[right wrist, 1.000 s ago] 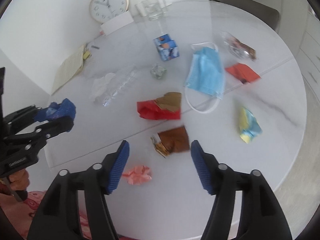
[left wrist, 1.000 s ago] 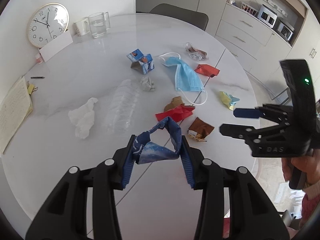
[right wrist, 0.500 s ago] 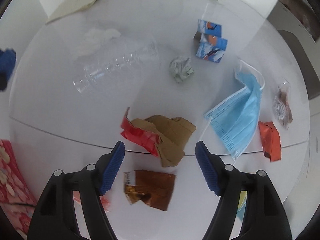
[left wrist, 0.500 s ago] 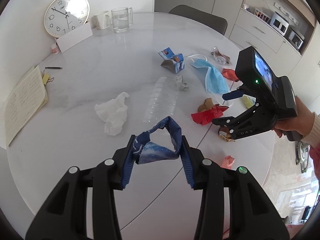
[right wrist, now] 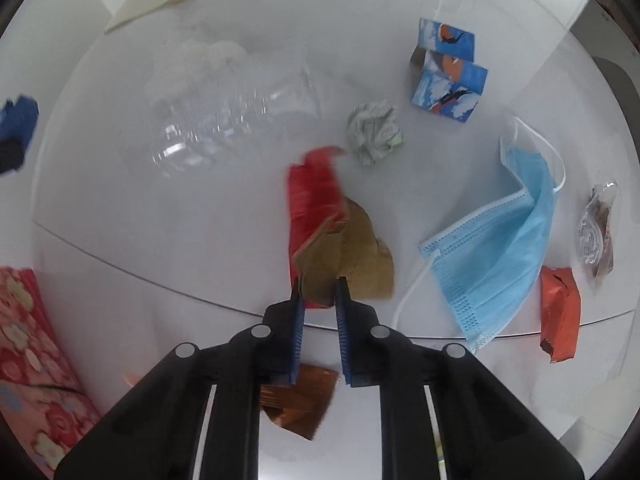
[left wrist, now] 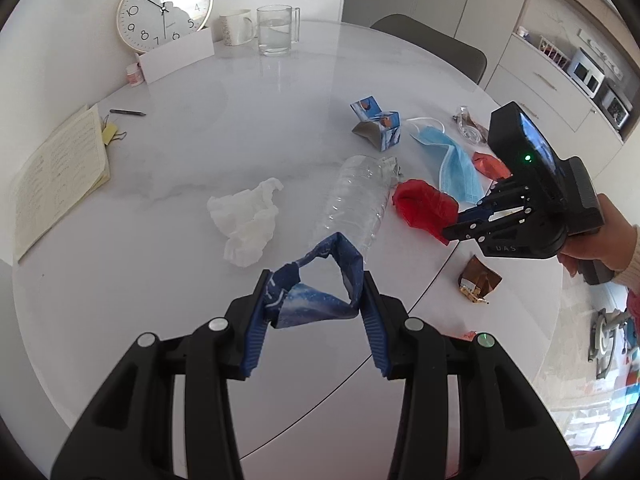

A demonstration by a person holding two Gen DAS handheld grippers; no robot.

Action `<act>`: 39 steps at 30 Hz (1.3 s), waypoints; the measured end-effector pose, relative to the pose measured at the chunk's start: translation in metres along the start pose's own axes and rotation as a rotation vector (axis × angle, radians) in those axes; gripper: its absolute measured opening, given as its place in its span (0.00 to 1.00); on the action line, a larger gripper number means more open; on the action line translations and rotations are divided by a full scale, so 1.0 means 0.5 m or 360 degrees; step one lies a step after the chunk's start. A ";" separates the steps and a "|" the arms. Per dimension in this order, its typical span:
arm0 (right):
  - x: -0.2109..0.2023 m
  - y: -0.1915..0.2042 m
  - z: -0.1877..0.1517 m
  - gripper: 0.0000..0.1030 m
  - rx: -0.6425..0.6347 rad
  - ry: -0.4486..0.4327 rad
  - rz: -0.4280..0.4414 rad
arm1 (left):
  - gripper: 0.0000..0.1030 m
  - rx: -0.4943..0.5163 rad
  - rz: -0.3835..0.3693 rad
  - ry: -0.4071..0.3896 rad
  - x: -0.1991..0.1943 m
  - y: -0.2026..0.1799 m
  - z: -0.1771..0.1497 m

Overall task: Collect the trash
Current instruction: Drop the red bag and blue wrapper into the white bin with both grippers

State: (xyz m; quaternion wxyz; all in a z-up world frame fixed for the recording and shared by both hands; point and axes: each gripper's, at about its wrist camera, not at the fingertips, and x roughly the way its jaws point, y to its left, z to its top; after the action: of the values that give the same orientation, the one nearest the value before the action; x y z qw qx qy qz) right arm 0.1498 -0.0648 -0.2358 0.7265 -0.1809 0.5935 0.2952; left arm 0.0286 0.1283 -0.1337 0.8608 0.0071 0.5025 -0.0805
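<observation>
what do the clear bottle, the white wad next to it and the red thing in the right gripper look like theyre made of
Clear bottle: thin transparent plastic, ribbed and glossy, with the table showing through.
White wad: likely tissue paper, matte, with soft crumpled folds.
Red wrapper, pinched in the right gripper: seemingly glossy plastic film or coated paper outside, dull brown inside; which one is unclear.

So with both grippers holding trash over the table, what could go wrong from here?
1. The right gripper pinches only an edge of the red and brown paper wrapper, so it might slip free.
2. The blue foil wrapper sits loosely bowed in the left gripper and could drop.
</observation>
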 end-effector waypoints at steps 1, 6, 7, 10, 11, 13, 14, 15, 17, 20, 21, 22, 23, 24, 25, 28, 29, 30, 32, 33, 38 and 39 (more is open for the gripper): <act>-0.006 -0.003 0.000 0.14 0.0031 -0.0027 0.0020 | 0.40 -0.0001 0.0003 -0.0006 -0.003 -0.001 0.001; -0.032 -0.008 -0.016 0.13 0.0192 -0.0171 0.0117 | 0.40 0.0004 -0.0009 -0.0008 -0.008 -0.008 0.003; -0.037 -0.008 -0.021 0.13 0.0224 -0.0195 0.0136 | 0.40 0.0014 -0.0012 -0.0009 -0.011 -0.010 0.001; -0.049 -0.002 -0.038 0.13 0.0287 -0.0235 0.0146 | 0.40 0.0049 -0.0023 -0.0013 -0.016 -0.018 -0.002; -0.052 -0.001 -0.044 0.13 0.0308 -0.0248 0.0153 | 0.40 0.0057 -0.0027 -0.0014 -0.017 -0.020 -0.002; -0.061 0.002 -0.047 0.13 0.0335 -0.0270 0.0150 | 0.40 0.0072 -0.0037 -0.0012 -0.018 -0.024 -0.003; -0.065 0.004 -0.054 0.13 0.0346 -0.0281 0.0153 | 0.40 0.0077 -0.0041 -0.0015 -0.020 -0.025 -0.003; -0.069 0.005 -0.068 0.13 0.0362 -0.0298 0.0156 | 0.40 0.0085 -0.0048 -0.0016 -0.021 -0.026 -0.004; -0.089 0.011 -0.086 0.13 0.0391 -0.0328 0.0153 | 0.40 0.0102 -0.0055 -0.0019 -0.025 -0.030 -0.005; -0.133 0.014 -0.118 0.13 0.0482 -0.0401 0.0147 | 0.40 0.0161 -0.0086 -0.0031 -0.036 -0.047 -0.005; -0.154 0.015 -0.144 0.13 0.0528 -0.0435 0.0142 | 0.40 0.0195 -0.0105 -0.0032 -0.041 -0.059 -0.005; -0.167 0.019 -0.161 0.13 0.0563 -0.0460 0.0132 | 0.40 0.0226 -0.0125 -0.0034 -0.045 -0.073 -0.006; -0.189 0.020 -0.194 0.13 0.0613 -0.0494 0.0112 | 0.40 0.0261 -0.0145 -0.0036 -0.049 -0.089 -0.006; -0.205 0.019 -0.221 0.13 0.0651 -0.0516 0.0100 | 0.40 0.0303 -0.0167 -0.0039 -0.054 -0.109 -0.007; -0.228 0.020 -0.266 0.13 0.0719 -0.0548 0.0076 | 0.40 0.0359 -0.0197 -0.0044 -0.058 -0.136 -0.009; -0.281 0.024 -0.393 0.13 0.0901 -0.0598 -0.0008 | 0.40 0.0505 -0.0306 -0.0055 -0.066 -0.228 -0.018; -0.294 0.022 -0.434 0.13 0.0956 -0.0605 -0.0027 | 0.40 0.0545 -0.0348 -0.0053 -0.066 -0.261 -0.023; -0.309 0.022 -0.493 0.13 0.1032 -0.0604 -0.0071 | 0.40 0.0583 -0.0396 -0.0045 -0.065 -0.298 -0.029; -0.322 0.022 -0.577 0.13 0.1129 -0.0581 -0.0149 | 0.40 0.0652 -0.0482 -0.0016 -0.060 -0.363 -0.042; -0.324 0.019 -0.609 0.13 0.1172 -0.0572 -0.0166 | 0.40 0.0680 -0.0516 -0.0004 -0.057 -0.390 -0.049; -0.287 -0.013 -0.780 0.13 0.1392 -0.0492 -0.0259 | 0.40 0.0868 -0.0684 0.0091 -0.038 -0.556 -0.094; -0.266 -0.023 -0.803 0.13 0.1418 -0.0465 -0.0268 | 0.40 0.0893 -0.0707 0.0112 -0.034 -0.585 -0.103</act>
State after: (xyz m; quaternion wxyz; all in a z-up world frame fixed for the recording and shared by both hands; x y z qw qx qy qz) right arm -0.1625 -0.3484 -0.2003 0.8306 0.1441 0.5373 -0.0255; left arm -0.0666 -0.1537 -0.1244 0.7690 0.1365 0.4795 -0.4000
